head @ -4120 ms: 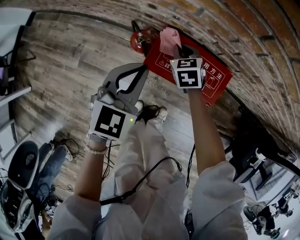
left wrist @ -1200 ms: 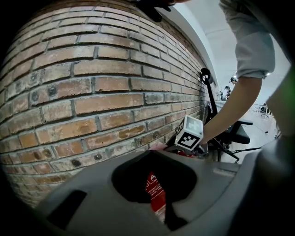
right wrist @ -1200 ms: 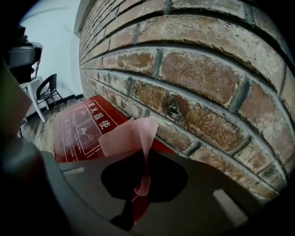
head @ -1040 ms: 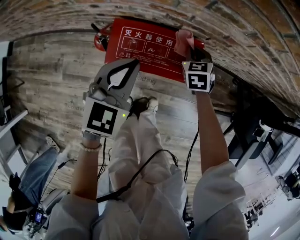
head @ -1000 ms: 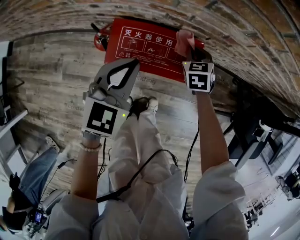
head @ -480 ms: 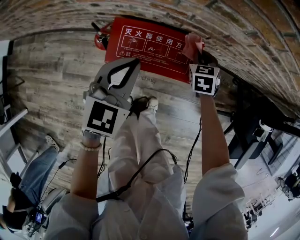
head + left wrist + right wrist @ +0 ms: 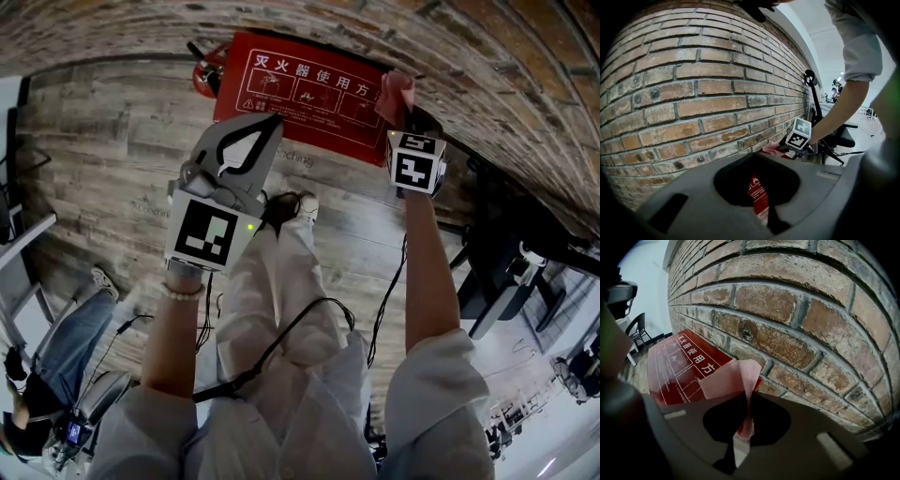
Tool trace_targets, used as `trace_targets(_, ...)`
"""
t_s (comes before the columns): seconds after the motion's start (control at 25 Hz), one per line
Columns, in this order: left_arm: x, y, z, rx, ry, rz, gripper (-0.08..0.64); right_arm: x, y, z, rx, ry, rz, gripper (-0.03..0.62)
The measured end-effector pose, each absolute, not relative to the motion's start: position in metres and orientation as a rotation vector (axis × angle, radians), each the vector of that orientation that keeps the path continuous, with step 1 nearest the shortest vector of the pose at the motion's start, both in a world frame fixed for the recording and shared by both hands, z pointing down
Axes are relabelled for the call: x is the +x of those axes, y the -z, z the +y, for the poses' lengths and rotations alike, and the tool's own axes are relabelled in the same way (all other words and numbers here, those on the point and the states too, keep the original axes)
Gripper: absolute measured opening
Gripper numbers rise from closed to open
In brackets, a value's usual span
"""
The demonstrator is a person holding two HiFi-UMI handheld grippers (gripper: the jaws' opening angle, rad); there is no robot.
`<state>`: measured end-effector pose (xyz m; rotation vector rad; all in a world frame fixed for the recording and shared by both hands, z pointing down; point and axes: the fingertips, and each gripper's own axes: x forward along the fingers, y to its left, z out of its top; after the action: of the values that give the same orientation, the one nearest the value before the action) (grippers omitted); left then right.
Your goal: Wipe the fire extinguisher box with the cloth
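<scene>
The red fire extinguisher box (image 7: 300,89), with white print on its top, lies at the foot of the brick wall. My right gripper (image 7: 403,112) is shut on a pink cloth (image 7: 394,92) and holds it at the box's right end, close to the wall. The right gripper view shows the cloth (image 7: 736,376) pinched between the jaws, hanging over the box (image 7: 677,364). My left gripper (image 7: 272,122) hovers over the box's near edge, shut and holding nothing. Through its jaws a strip of the box (image 7: 757,194) shows, with the cloth (image 7: 772,149) farther off.
A brick wall (image 7: 469,56) runs behind the box. A red extinguisher (image 7: 208,70) stands at the box's left end. Below are the wood floor (image 7: 112,141), the person's shoes (image 7: 291,208) and a hanging cable (image 7: 380,319). An office chair (image 7: 506,272) is at right, a bystander's leg (image 7: 75,323) at left.
My right gripper has slid the cloth rightward along the box top to its right end. The left gripper has stayed where it was.
</scene>
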<state>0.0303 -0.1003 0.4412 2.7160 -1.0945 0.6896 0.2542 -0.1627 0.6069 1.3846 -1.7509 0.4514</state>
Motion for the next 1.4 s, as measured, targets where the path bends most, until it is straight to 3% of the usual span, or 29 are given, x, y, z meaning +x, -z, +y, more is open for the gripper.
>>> trace_targets(0.72, -0.007, -0.433, -0.088, 2.686, -0.679, -1.161, -0.003, 0.213, -0.542, -0.144, 1.417, -0.505, -1.953, 0.021)
trace_targets(1.4, -0.072, -0.434, -0.081, 2.594, -0.695, -1.277, -0.003, 0.015, -0.501, -0.129, 1.155, -0.584, -2.312, 0.021)
